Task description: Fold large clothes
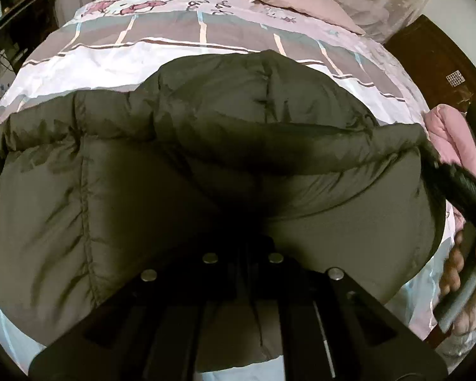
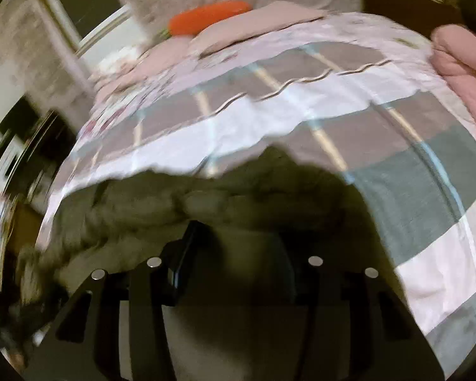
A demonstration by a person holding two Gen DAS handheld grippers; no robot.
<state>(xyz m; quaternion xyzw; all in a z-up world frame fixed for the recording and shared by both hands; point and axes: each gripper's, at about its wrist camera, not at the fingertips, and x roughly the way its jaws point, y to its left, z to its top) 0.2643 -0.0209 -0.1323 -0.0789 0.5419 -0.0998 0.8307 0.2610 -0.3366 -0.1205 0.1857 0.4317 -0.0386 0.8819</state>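
One dark olive puffer jacket (image 1: 206, 158), spread on a checked bedspread (image 1: 142, 41), filling the centre and lower frame of the left view. Left gripper (image 1: 242, 238): closed, fingertips buried in the jacket; a grip cannot be confirmed. Right gripper (image 2: 238, 254): jaws partly apart above the jacket, frame blurred, nothing visibly held. Orange pillow (image 2: 206, 19), upper centre.

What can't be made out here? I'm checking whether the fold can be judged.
- Left claw: its tips are sunk in dark shadow on the olive puffer jacket, left wrist view.
- Right claw: motion blur smears the jacket under it, right wrist view.
- Jacket hem: cut off by the claw body, both views.
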